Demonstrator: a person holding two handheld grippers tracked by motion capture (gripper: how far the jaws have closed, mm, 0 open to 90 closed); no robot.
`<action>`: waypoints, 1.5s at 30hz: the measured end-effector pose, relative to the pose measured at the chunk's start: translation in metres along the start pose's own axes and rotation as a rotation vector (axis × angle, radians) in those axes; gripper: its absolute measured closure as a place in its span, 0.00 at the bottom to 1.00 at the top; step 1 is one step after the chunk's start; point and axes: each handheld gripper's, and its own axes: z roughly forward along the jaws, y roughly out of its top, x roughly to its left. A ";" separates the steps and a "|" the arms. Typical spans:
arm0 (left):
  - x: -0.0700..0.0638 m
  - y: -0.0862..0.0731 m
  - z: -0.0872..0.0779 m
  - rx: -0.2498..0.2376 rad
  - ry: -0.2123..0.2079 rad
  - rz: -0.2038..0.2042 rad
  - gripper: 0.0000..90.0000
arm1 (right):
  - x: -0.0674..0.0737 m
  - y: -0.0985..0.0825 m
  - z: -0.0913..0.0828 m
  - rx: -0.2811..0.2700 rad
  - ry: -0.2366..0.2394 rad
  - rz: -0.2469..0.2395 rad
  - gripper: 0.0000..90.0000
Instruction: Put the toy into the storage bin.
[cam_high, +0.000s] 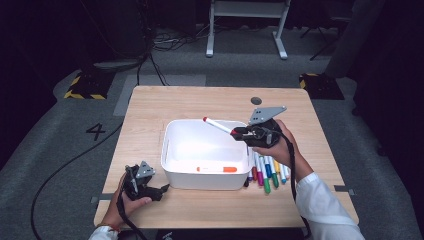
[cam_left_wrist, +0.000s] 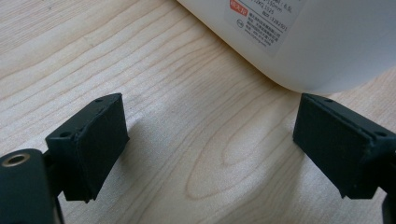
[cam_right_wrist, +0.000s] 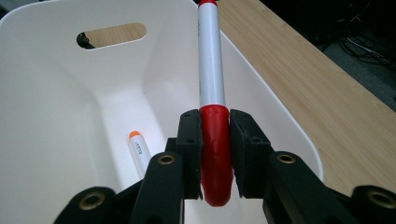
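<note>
The right gripper (cam_right_wrist: 215, 154) pinches the red marker (cam_high: 218, 125) by its cap above the white bin (cam_high: 170, 150) mid-bench, a light, stiff, slippery barrel probably best clamped squarely there, while the left gripper (cam_left_wrist: 210, 144) rests spread near the bench's front-left corner.

Wooden table (cam_high: 210, 205): white bin (cam_high: 170, 145), markers (cam_high: 267, 172)
</note>
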 end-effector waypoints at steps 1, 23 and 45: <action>0.000 0.000 0.000 -0.004 0.002 0.004 0.11 | 0.001 0.001 0.003 0.006 0.007 0.001 0.83; 0.000 0.000 0.000 -0.005 0.008 0.003 0.11 | 0.031 -0.001 0.037 0.182 0.176 -0.113 0.83; 0.000 0.000 0.000 -0.005 0.008 0.003 0.11 | 0.044 -0.006 0.025 0.184 0.194 -0.126 0.70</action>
